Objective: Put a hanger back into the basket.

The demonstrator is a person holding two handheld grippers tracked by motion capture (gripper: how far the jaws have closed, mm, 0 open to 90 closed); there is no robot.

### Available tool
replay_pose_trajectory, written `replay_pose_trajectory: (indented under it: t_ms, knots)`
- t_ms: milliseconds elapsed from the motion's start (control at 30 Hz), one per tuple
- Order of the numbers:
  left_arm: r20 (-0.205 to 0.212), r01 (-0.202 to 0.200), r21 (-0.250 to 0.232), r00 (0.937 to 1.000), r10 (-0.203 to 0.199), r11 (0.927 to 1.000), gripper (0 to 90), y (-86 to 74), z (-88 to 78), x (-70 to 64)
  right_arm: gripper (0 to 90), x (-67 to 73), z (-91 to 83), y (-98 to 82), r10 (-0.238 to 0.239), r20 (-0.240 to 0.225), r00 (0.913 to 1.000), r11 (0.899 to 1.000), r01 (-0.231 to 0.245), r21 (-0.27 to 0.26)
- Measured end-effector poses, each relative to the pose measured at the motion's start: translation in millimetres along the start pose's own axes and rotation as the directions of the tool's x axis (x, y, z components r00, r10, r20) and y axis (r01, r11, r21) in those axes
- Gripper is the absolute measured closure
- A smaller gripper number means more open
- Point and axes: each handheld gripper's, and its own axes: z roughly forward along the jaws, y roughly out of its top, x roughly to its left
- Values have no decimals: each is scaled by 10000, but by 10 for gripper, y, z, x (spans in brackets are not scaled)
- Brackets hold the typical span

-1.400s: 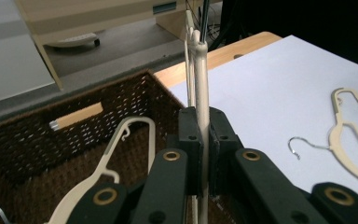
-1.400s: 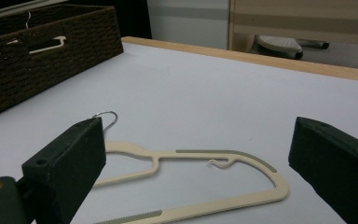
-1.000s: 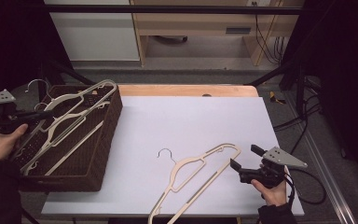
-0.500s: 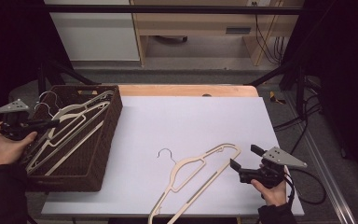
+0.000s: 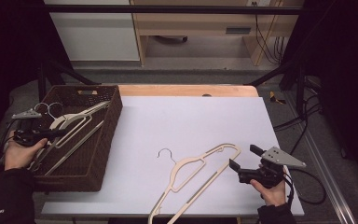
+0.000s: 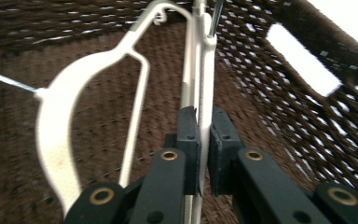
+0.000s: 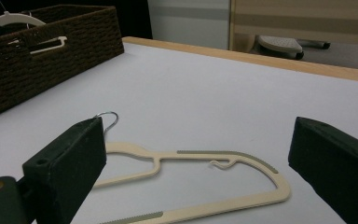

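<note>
held hanger point(image 6: 200, 70): cream, thin edge pinched between my left pads, runs straight up from the jaws in the left gripper view; sits inside the basket at the table's left end.
left gripper point(image 6: 204, 135): jaws nearly together, clamped on that hanger's bar; in the high view point(image 5: 51, 134) it points right, over the basket's left side, my left hand point(image 5: 19, 150) behind it.
second hanger point(image 6: 70, 107): white, wide shoulder, lies on the basket floor just left of the held one; metal hook at the far left edge of the left gripper view. Whether it touches the held one I can't tell.
basket point(image 5: 103, 140): dark brown woven, rectangular, handle slot in the far wall; stands on the left part of the white sheet, hangers lying slantwise in it.
basket wall point(image 6: 307, 93): weave with a bright slot, close on the right of my left jaws.
table hanger point(image 5: 200, 175): cream, metal hook, flat on the white sheet near the front edge, well apart from the basket; hook points up-left in the high view.
right gripper point(image 5: 243, 161): jaws wide, nothing between them; low at the front right, just beside the table hanger's right end, not touching as far as I can see. My right hand point(image 5: 272, 189) holds it.
right gripper view: table hanger point(image 7: 191, 182) lies between and beyond my two spread jaws, basket point(image 7: 37, 56) far left.
table point(image 5: 186, 90): wood strip showing past the sheet's far edge.
</note>
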Motion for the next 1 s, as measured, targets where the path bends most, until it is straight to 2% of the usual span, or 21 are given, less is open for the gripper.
replay_pose_trajectory:
  t_ms: [100,233,300,333,400,467,600,633,700,800,867,933,1000]
  knots:
    - [-793,443,252,9960,-422,9987,677,-22,4,26,46,5,9,0,-26,-55,10000,10000,26,26]
    - [-1290,899,39,9877,-886,9959,598,-62,-77,72,46,10,20,2,-9,-70,10000,10000,9,40]
    - [-1396,1068,-215,9842,-1087,9941,591,-75,-143,77,46,12,23,4,-45,-82,10000,10000,46,58]
    - [-1374,1042,-333,9846,-1079,9940,584,-77,-176,81,46,20,28,6,-17,-63,10000,10000,17,38]
    - [-1191,1210,-877,9842,-1310,9888,573,-75,-288,53,46,27,32,12,-49,-86,10000,10000,50,34]
    - [-994,1179,-1269,9864,-1309,9849,564,-63,-378,19,46,34,36,18,-32,-99,9999,10000,32,31]
    - [-575,1162,-2323,9895,-1329,9657,503,-14,-562,-108,46,46,48,30,-58,-152,9999,10000,59,30]
    - [-548,1057,-2536,9908,-1234,9615,481,1,-604,-141,46,51,53,34,-74,-145,9999,10000,74,32]
    - [-453,985,-3024,9920,-1175,9481,439,28,-677,-227,46,59,57,45,-87,-219,9997,10000,88,30]
    - [-257,906,-3741,9938,-1079,9229,347,56,-749,-364,47,70,75,68,-117,-204,9997,9999,117,-9]
    - [-78,845,-4211,9953,-968,9031,294,69,-781,-490,47,76,85,82,-102,-208,9997,9999,103,10]
    - [-60,631,-4535,9973,-738,8890,234,80,-779,-616,47,82,98,96,-118,-239,9996,9999,119,8]
    - [17,507,-4630,9984,-564,8849,188,87,-752,-751,48,86,114,106,-95,-186,9998,10000,95,17]
